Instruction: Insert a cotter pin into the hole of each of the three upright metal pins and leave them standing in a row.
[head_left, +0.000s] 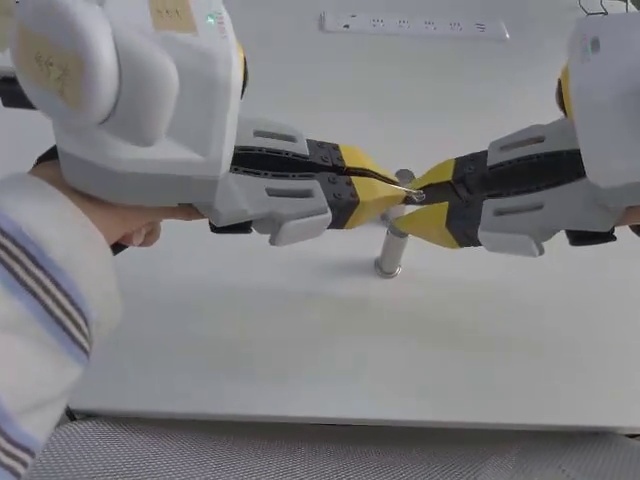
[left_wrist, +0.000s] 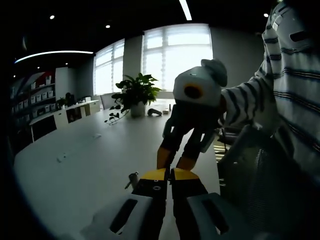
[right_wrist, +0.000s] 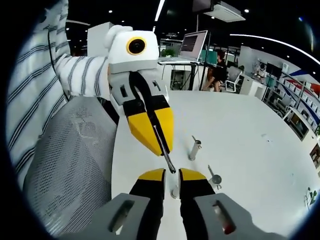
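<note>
Pinching a thin cotter pin (right_wrist: 167, 155) between fully closed yellow fingers (right_wrist: 145, 127), the left gripper (head_left: 398, 196) holds its free end close to the top of an upright metal pin (head_left: 390, 248). The right gripper (head_left: 420, 198) meets it tip to tip at that pin, its fingers (right_wrist: 150, 176) parted by a narrow gap in which the pin stands; whether they press it I cannot tell. Beyond this pin, a second metal pin (right_wrist: 194, 149) and a third metal pin (right_wrist: 215, 178) stand on the white table (head_left: 300, 330), each with a thin wire at its top. Far behind it lies a power strip (head_left: 415, 25).
</note>
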